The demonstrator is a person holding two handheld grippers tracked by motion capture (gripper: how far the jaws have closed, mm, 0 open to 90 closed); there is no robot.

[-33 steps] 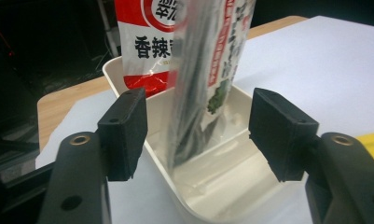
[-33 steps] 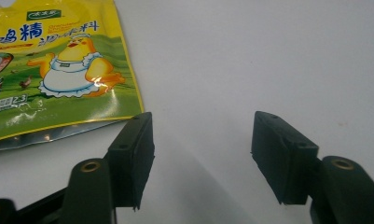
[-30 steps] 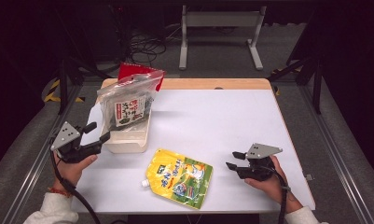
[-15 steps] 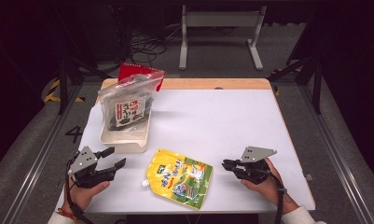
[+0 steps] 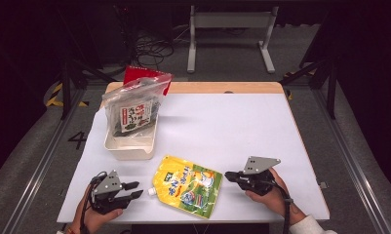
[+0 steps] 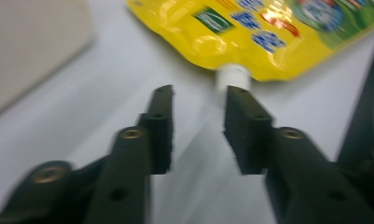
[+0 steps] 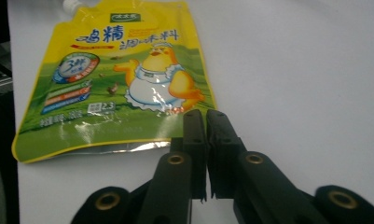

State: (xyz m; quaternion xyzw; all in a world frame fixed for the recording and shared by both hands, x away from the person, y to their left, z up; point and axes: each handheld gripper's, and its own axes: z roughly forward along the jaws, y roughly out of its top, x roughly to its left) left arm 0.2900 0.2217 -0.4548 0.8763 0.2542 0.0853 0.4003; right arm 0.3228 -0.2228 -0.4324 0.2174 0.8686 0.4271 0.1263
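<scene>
High view: yellow pouch (image 5: 188, 185) flat on table (image 5: 232, 126), between left tool (image 5: 134, 190) and right tool (image 5: 230, 175).
Left gripper view: narrowing, empty; centre on spout (image 6: 232, 77) before closing.
Right gripper view: closed, empty, at pouch's bottom edge.

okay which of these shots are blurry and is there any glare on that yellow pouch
Left gripper view: soft and smeared, the left tongs and the yellow pouch both blurred, shine on its foil. Right gripper view: sharper, print readable, glare patches across the chicken picture. High view: table brightly lit, surroundings dark, slight sheen on the clear bag.
</scene>
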